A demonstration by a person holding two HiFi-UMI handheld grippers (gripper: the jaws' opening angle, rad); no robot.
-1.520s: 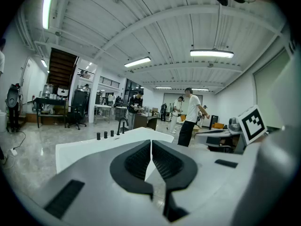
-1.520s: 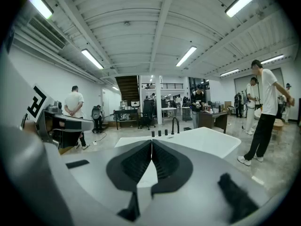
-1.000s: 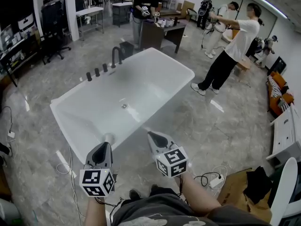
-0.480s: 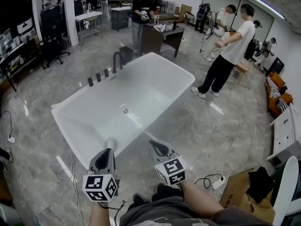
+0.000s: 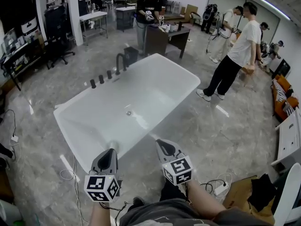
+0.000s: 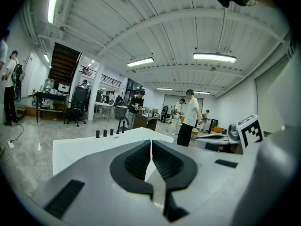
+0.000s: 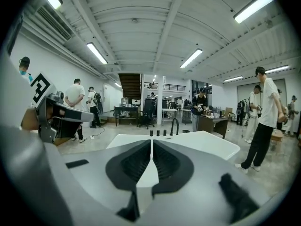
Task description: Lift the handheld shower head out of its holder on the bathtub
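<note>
Both of my tools are clenched with nothing in them: the left tool (image 5: 112, 150) shows its ribbed pads pressed together in its own view (image 6: 151, 142), and the right tool (image 7: 151, 142) shows the same. In the head view they hang side by side over the grey floor (image 5: 42, 126), the left tool's tip just at the near end of the white bathtub (image 5: 155, 79) and the right tool (image 5: 161, 142) beside the near corner. The handheld shower head is well apart from both, somewhere in the row of three short black fittings (image 5: 101, 79) standing upright on the tub's left long rim toward its far end, next to the curved black spout (image 5: 121, 61); I cannot tell which fitting it is
</note>
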